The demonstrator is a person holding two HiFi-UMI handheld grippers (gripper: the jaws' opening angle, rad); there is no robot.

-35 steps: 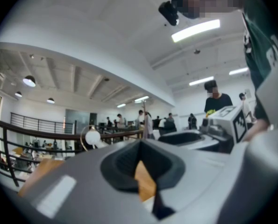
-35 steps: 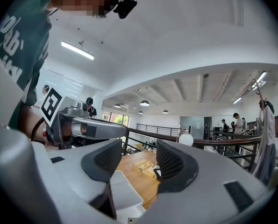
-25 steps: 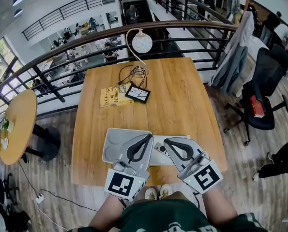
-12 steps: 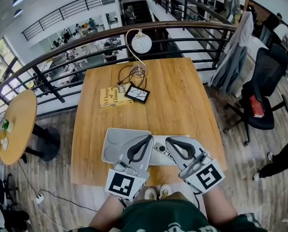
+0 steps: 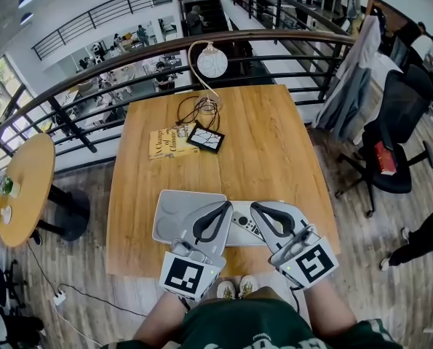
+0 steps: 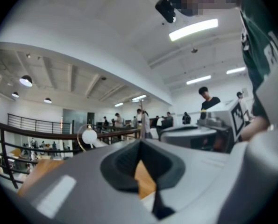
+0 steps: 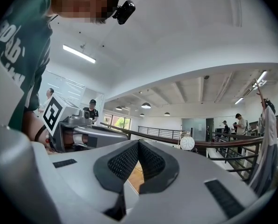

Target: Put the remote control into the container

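Two claws: left claw (image 5: pixel 224 206) and right claw (image 5: pixel 255 207) are side by side at the near edge of the wooden counter (image 5: pixel 267 144), both pointing away from the person.
Left claw: clenched on nothing, its tips pressed together. It hangs over the right part of the container (image 5: pixel 174 217).
Right claw: also clenched and empty, tips meeting. It sits just right of the left claw.
Remote control (image 5: pixel 242 224): pale with dark buttons, lying flat on the counter just outside the container's right edge. It shows in the gap between the two claws. The right claw covers its right side, and whether they touch cannot be told.
Container: a shallow grey tray with rounded corners, at the near left of the counter.
Farther back: a yellow book (image 5: pixel 171 142) with a dark square pad (image 5: pixel 206 139) beside it, a tangle of cable (image 5: pixel 199 110), and a lamp (image 5: pixel 212 62) with a round white shade at the far edge.
Surroundings: a round side table (image 5: pixel 25 187) to the left and a black office chair (image 5: pixel 402 133) to the right.
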